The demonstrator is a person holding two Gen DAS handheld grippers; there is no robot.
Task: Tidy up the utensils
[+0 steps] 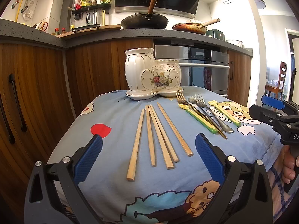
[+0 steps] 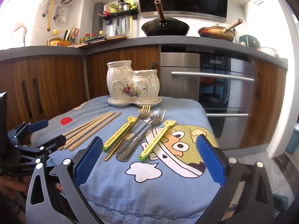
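Chopsticks [image 1: 158,136] lie left of the forks [image 1: 203,112], the holder [image 1: 153,72] behind both.

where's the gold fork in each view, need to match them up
Left wrist view: the gold fork lies right of centre, tines toward the ceramic holder, right of the chopsticks.
Right wrist view: the gold fork lies at centre, just right of the chopsticks.
Shared landmark: the ceramic holder behind its tines.
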